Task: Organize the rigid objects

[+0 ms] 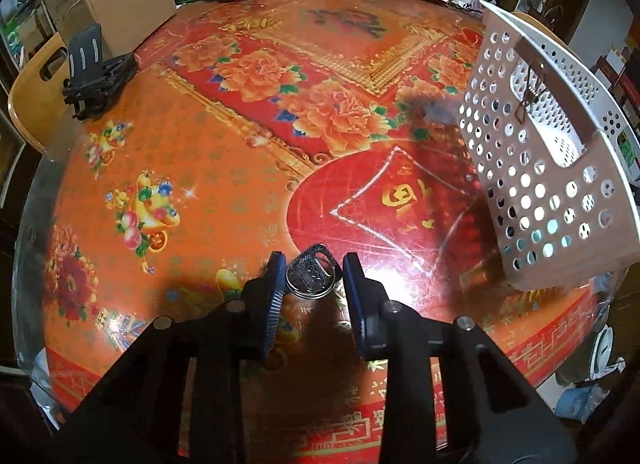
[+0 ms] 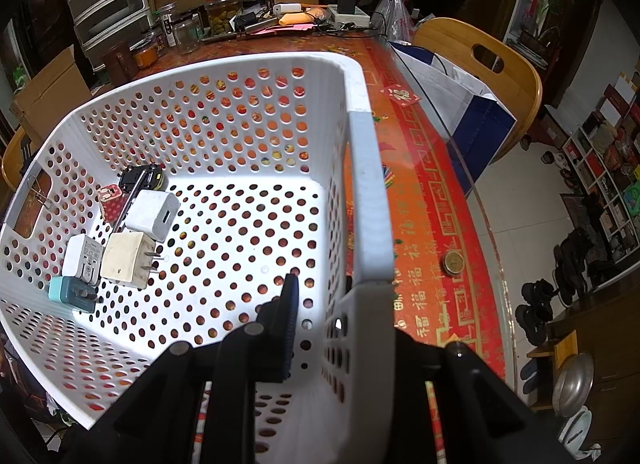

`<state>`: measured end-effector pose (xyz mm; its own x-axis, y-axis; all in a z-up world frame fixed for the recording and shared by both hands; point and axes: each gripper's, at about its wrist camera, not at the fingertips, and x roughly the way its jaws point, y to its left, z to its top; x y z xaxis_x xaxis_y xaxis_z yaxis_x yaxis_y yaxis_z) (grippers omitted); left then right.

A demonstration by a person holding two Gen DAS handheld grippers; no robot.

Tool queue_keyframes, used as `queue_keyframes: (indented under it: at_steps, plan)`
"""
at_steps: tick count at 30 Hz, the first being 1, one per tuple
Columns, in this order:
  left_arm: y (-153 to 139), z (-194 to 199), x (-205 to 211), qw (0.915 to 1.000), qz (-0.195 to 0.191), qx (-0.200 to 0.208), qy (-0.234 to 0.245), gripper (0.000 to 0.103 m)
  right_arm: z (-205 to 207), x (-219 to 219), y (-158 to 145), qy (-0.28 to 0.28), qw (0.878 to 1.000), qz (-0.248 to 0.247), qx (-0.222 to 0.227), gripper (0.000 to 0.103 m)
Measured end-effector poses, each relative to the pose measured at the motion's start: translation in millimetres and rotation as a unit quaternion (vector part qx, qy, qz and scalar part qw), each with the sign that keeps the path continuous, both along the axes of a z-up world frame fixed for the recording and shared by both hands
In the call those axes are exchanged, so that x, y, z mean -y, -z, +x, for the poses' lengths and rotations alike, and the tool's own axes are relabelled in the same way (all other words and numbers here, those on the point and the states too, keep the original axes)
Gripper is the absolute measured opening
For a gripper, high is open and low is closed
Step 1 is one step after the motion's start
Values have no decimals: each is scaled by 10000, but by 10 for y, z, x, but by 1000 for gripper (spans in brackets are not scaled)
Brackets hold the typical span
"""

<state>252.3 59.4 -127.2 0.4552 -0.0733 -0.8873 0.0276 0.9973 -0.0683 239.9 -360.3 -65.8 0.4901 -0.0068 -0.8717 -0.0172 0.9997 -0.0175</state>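
The left tongs were clamped on a key near the bench's front edge. The right tongs gripped the basket's wall. Several chargers lay inside; a coin remained outside.

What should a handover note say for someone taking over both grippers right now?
Left gripper: shut on a small metal key-like piece at the table.
Right gripper: shut on the wall of the white basket, holding it tilted.
Done: several charger plugs and small items lie in the basket.
Left: drop the metal piece in; a round coin-like object sits on the table beside the basket.
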Motion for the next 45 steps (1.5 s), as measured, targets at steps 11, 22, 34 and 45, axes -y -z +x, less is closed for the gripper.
queue_keyframes:
  at_steps: [11, 22, 34, 45]
  plan:
    - [-323, -34, -55, 9994, -49, 332, -17, 7, -6, 6, 1, 1, 10000, 1, 3, 18]
    - [-126, -9, -52, 9996, -276, -1, 101, 8, -3, 10, 2, -14, 10000, 8, 13, 18]
    - [81, 165, -92, 9982, -506, -315, 84, 10, -1, 10, 1, -15, 10000, 6, 9, 18]
    - [-52, 112, -229, 9986, -520, -16, -67, 60, 2, 11, 5, -18, 10000, 6, 4, 19]
